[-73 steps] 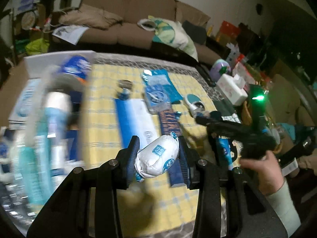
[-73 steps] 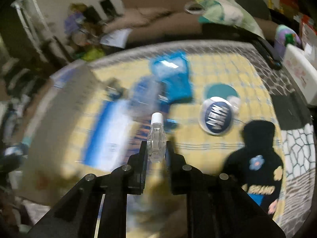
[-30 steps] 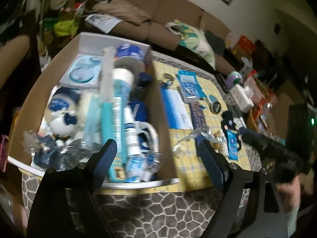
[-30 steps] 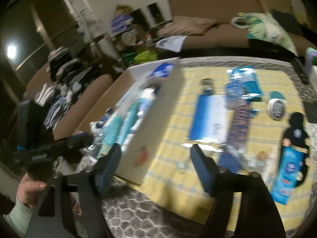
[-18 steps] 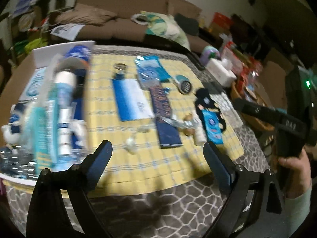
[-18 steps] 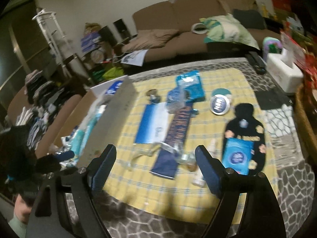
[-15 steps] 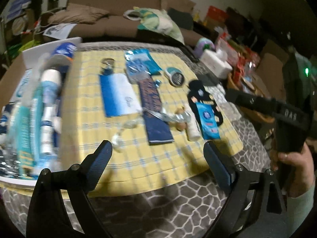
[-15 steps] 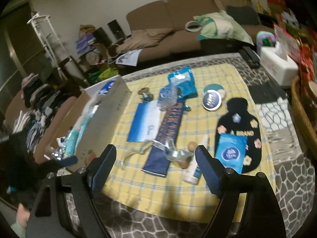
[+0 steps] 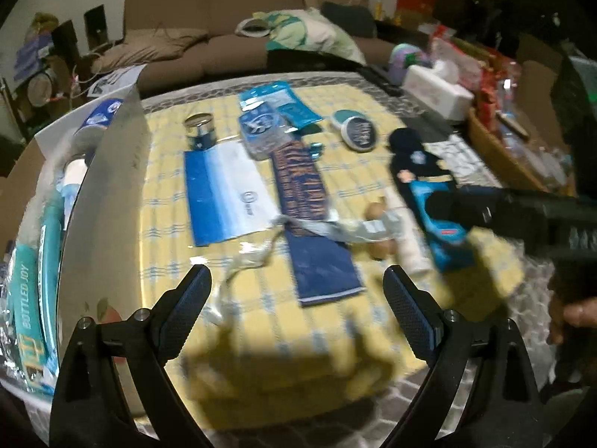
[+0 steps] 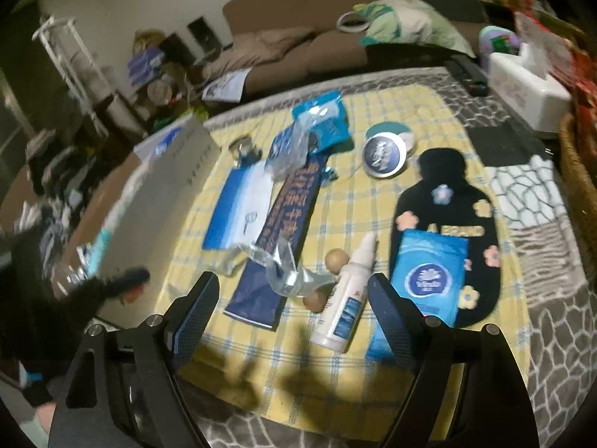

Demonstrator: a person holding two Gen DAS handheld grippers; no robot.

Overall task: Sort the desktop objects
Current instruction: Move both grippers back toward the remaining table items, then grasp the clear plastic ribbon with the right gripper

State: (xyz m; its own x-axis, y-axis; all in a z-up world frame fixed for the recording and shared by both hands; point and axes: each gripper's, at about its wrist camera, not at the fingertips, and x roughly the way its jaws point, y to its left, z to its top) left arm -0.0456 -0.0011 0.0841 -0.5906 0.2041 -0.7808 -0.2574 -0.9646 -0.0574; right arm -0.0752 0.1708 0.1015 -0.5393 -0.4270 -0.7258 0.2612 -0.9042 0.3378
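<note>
Yellow checked cloth [image 10: 373,194] bears a "A BRAND" pouch [image 10: 447,231]; both hand-held grippers gape empty.

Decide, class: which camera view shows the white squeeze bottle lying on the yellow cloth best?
The right wrist view. There the white squeeze bottle lies whole and fairly sharp, nozzle to base, blue label visible. In the left wrist view it is only a blurred pale shape beside the blue packet.
</note>
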